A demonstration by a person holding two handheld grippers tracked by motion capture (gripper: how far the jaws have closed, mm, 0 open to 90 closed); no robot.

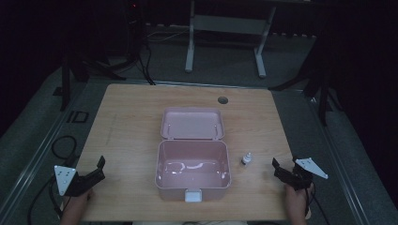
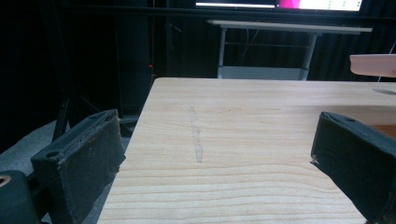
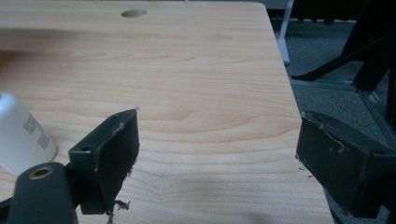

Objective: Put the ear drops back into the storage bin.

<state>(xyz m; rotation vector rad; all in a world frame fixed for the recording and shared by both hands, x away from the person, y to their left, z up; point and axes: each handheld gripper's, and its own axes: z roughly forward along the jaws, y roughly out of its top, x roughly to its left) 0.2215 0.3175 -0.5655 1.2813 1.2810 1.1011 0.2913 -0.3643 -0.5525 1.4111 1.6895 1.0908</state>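
Your right tongs point(image 1: 280, 169): jaws apart, empty | small white upright plastic bottle point(image 1: 246, 159) just to their left on the wooden desk point(image 1: 131, 122), nearer this hand | left tongs point(image 1: 94, 171): apart, empty, beyond the open pink plastic box point(image 1: 193, 164).

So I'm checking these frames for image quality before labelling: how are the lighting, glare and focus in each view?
High view: dim overall, dark surroundings, with soft glare on the floor of the open pink box. Left gripper view: the table is evenly lit, a bright screen strip runs along the top edge, and the pink lid's edge is slightly soft. Right gripper view: the nearby white bottle is blurred, and the wood grain is sharp.
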